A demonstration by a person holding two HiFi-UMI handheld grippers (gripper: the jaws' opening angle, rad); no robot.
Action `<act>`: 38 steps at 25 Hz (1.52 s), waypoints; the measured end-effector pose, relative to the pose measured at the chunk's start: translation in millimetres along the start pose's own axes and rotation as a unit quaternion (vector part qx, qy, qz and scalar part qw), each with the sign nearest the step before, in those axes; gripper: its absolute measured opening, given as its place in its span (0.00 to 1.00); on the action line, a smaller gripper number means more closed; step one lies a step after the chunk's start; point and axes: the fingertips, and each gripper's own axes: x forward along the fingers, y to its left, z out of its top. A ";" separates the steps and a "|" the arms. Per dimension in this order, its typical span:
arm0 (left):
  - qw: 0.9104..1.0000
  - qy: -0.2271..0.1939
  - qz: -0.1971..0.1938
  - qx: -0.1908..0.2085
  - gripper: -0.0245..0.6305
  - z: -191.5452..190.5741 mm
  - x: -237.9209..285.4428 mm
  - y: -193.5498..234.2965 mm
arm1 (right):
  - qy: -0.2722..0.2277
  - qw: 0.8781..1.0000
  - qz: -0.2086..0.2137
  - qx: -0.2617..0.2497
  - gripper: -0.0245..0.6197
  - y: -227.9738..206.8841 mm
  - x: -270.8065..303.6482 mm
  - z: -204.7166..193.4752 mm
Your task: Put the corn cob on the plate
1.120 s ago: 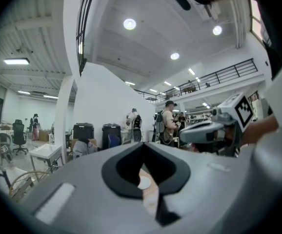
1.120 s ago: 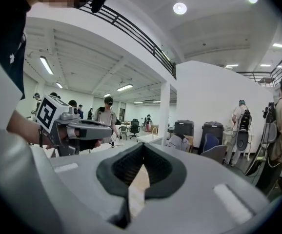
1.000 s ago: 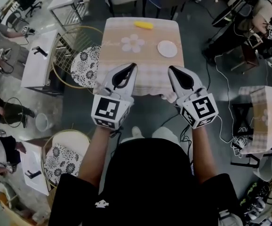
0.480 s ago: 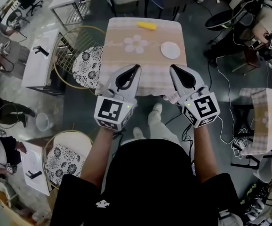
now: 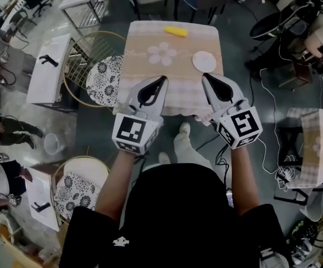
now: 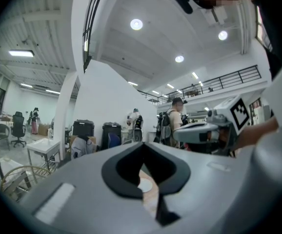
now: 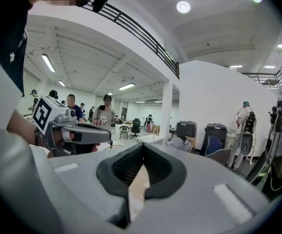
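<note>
There, the corn cob (image 5: 175,32) lay at the twelve o'clock edge of the table (image 5: 145,66), with the white plate (image 5: 204,61) apart from it toward four o'clock. At six o'clock, the left gripper (image 5: 160,78) and right gripper (image 5: 205,77) hung over the table's near edge, each with its jaws closed on nothing.

both arms reach forward from the shoulders, the bare forearms roughly parallel below short black sleeves (image 5: 83,228). the left forearm (image 5: 114,183) ends in the left claw (image 5: 160,80), its two jaws pressed together and empty, its marker cube (image 5: 132,132) facing up toward the head. the right forearm (image 5: 241,177) carries the right claw (image 5: 204,77), jaws likewise closed and empty, its cube tilted a little outward. the claws sit side by side at about the same height, apart from each other, both pointing ahead and nearly level, tips leaning slightly inward.
</note>
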 end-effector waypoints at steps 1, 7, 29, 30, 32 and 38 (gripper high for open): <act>1.000 0.001 -0.002 0.003 0.05 -0.2 3.9 -1.1 | 0.000 1.000 0.001 0.001 0.04 -3.5 0.9 -1.5; 1.000 0.002 0.011 -0.002 0.05 0.6 26.4 9.1 | 0.001 1.000 0.006 0.006 0.04 -29.3 13.3 -3.6; 0.998 0.033 0.040 -0.023 0.05 -20.1 146.0 47.7 | 0.019 0.999 0.024 0.024 0.04 -143.9 73.7 -34.4; 0.998 0.034 0.042 -0.024 0.05 -20.5 151.0 49.5 | 0.020 0.999 0.026 0.025 0.04 -149.1 76.7 -35.3; 0.998 0.037 0.045 -0.025 0.05 -21.9 160.5 52.8 | 0.020 0.999 0.029 0.028 0.04 -159.1 82.1 -38.1; 0.997 0.048 0.055 -0.028 0.05 -25.5 188.2 56.4 | 0.021 0.998 0.036 0.041 0.04 -187.9 91.8 -47.7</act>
